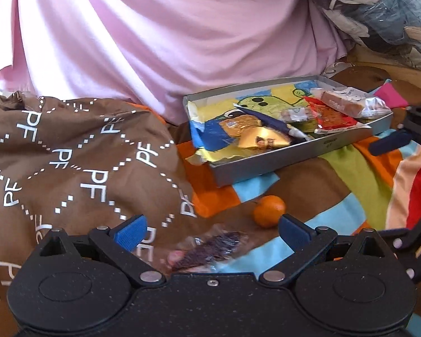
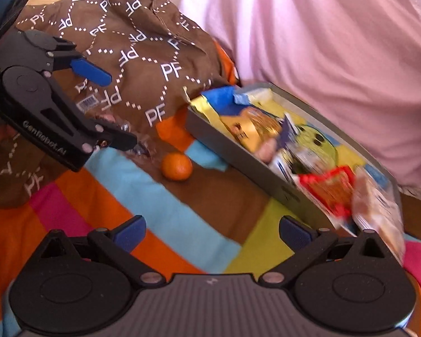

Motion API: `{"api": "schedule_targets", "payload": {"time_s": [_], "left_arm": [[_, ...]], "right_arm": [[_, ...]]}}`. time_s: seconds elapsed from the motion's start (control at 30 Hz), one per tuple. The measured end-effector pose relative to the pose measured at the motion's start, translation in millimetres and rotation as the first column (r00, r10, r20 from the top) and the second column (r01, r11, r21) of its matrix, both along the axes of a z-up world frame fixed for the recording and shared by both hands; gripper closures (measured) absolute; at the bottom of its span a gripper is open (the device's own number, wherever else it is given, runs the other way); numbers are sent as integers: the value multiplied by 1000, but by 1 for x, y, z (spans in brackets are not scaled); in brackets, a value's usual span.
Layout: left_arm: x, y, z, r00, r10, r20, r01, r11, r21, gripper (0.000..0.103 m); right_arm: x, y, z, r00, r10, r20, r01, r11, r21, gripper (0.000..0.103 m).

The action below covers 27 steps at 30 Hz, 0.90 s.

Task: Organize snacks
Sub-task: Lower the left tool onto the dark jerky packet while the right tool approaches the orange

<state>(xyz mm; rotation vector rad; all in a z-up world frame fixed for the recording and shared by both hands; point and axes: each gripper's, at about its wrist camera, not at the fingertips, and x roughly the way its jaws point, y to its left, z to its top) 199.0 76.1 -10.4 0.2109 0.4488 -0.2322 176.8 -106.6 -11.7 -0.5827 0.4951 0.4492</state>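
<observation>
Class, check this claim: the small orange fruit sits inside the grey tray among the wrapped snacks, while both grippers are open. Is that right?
Not quite. The orange fruit lies on the striped blanket outside the grey tray, as the left wrist view shows. The left gripper and right gripper are indeed open.

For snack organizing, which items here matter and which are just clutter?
Task items:
grey tray holding wrapped snacks
gold packet
red packet
clear-wrapped dark snack between the open left gripper fingers
orange on the blanket
right gripper, open

Bystanders:
brown PF bag
pink cloth
striped blanket
</observation>
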Motion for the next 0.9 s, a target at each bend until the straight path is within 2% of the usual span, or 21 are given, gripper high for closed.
{"api": "schedule_targets", "payload": {"time_s": [0.17,0.23,0.33,0.57,0.67,0.9], "left_arm": [[17,16,-6,998,-22,-57,21,1000,-16,3],[22,20,-7,996,-30,-87,28,999,-24,3],[27,26,-8,990,-55,-130,49,998,-51,3],[28,28,-10,983,-83,-165,75,996,-53,3],[30,28,-10,979,-103,-175,92,993,-70,3],[35,24,-15,969,-104,-225,99,995,-33,6]], "right_arm": [[20,10,-5,999,49,-8,-49,997,55,2],[27,13,-7,997,74,-33,-71,994,81,12],[39,16,-10,994,75,-84,-64,990,128,19],[66,16,-10,986,66,-153,-29,972,234,30],[76,16,-9,981,64,-183,-15,966,258,36],[90,21,-7,974,83,-210,-23,962,273,50]]}}
